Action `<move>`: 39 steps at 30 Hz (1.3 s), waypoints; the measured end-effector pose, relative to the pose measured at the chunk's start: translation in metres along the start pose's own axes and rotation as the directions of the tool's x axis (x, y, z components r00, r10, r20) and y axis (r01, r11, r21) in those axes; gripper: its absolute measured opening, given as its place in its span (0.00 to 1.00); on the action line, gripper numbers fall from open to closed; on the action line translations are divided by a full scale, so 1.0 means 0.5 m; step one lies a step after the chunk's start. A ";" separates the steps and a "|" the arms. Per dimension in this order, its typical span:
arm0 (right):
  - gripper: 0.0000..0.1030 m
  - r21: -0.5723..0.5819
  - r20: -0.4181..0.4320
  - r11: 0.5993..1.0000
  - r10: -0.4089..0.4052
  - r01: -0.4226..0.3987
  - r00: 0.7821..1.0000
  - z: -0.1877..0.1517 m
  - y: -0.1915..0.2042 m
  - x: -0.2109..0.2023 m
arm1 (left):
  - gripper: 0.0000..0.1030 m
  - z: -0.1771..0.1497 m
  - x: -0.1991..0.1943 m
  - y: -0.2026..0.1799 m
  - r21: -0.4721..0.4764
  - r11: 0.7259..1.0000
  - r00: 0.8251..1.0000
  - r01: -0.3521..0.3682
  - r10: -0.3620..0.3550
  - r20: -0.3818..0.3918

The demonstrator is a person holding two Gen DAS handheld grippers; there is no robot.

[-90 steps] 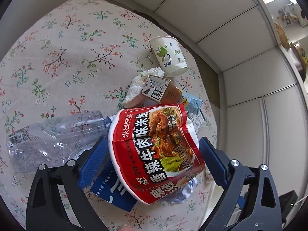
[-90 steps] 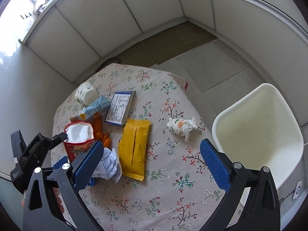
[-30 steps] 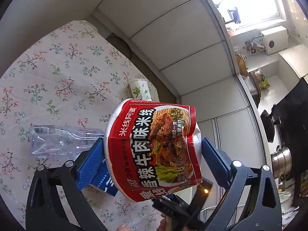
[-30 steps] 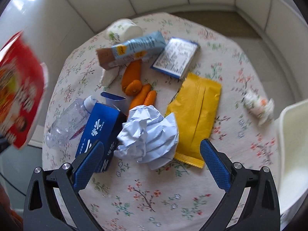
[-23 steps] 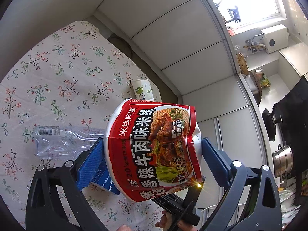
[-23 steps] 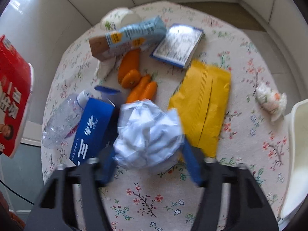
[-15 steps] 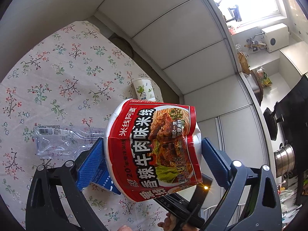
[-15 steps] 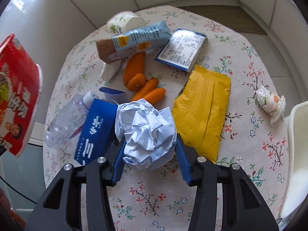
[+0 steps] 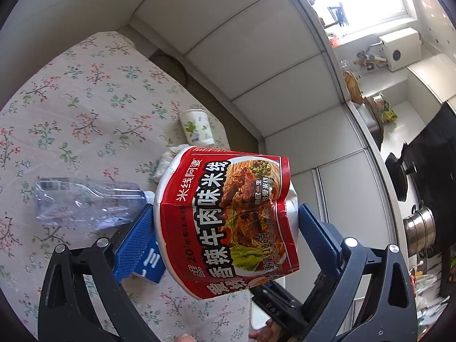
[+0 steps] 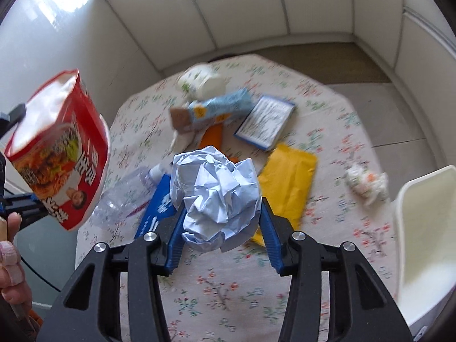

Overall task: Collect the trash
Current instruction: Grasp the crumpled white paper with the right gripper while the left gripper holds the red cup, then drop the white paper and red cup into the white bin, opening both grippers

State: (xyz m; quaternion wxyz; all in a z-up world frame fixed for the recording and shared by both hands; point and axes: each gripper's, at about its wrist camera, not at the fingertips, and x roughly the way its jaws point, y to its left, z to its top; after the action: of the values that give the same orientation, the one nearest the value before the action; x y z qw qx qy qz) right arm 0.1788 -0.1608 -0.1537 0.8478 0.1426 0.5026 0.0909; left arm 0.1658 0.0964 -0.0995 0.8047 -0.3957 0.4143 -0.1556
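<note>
My left gripper (image 9: pixel 223 219) is shut on a red instant noodle bowl (image 9: pixel 228 216) and holds it above the floral table (image 9: pixel 85 108); the bowl also shows in the right wrist view (image 10: pixel 59 148) at the left. My right gripper (image 10: pixel 218 219) is shut on a crumpled ball of pale blue paper (image 10: pixel 213 193), lifted above the table. A white trash bin (image 10: pixel 421 245) stands at the right past the table edge.
On the table lie a clear plastic bottle (image 9: pixel 85 202), a blue box (image 10: pixel 156 208), a paper cup (image 9: pixel 196 126), a yellow packet (image 10: pixel 287 182), a blue carton (image 10: pixel 211 111), a flat blue-rimmed box (image 10: pixel 265 122), carrots (image 10: pixel 211 136) and a small tissue wad (image 10: pixel 367 182).
My right gripper closed on the paper ball and lifted it off the table. My left gripper has kept the noodle bowl raised, nearly still.
</note>
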 end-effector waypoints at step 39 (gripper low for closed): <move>0.76 0.400 0.195 0.738 -0.648 0.544 0.736 -0.036 -0.467 -0.369 | 0.91 -0.274 0.289 -0.296 0.204 0.974 0.978 0.098 -0.056 -0.202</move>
State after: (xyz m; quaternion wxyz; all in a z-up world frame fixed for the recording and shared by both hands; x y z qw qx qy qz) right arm 0.0772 -0.4329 -0.0872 0.8666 0.1184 0.3841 -0.2956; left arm 0.1572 -0.1512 -0.1119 0.7912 -0.3059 0.4566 -0.2683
